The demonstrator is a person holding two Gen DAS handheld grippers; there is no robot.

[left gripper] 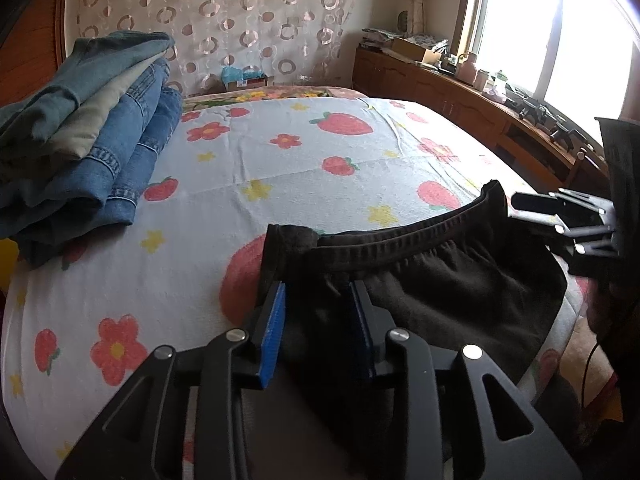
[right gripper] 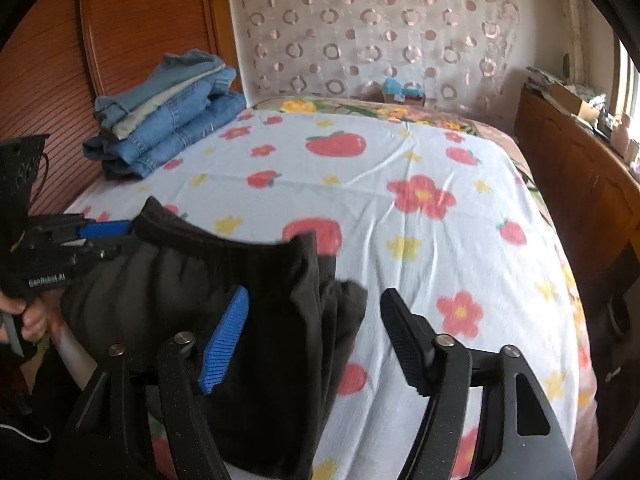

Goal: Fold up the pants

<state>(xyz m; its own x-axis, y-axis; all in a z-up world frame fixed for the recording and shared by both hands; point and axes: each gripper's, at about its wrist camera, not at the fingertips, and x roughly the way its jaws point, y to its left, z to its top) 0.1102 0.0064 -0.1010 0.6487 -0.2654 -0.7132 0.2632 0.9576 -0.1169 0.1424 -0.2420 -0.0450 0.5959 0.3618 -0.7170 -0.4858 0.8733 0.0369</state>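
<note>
Black sweatpants [left gripper: 436, 280] lie at the bed's near edge, waistband away from the person. The left gripper [left gripper: 320, 320] has its fingers slightly spread astride the left waist corner; the right gripper [right gripper: 316, 344], fingers spread, frames the other corner without pinching. Probably laying out; next, both must pinch. Strawberry-print sheet [right gripper: 400, 160], folded jeans [left gripper: 100, 152], sunlit window [left gripper: 560, 40].

The pants [left gripper: 432, 280] are plain dark brown-black. The bed sheet [left gripper: 280, 160] is pale blue-white, printed with red strawberries, red flowers with yellow centres and small yellow flowers. At ten o'clock, the stacked clothes [left gripper: 92, 128] are blue denim, teal and pale grey-green. The curtain [right gripper: 368, 32] is cream with pinkish rings. The left tool [left gripper: 320, 316] is black with blue pads.
</note>
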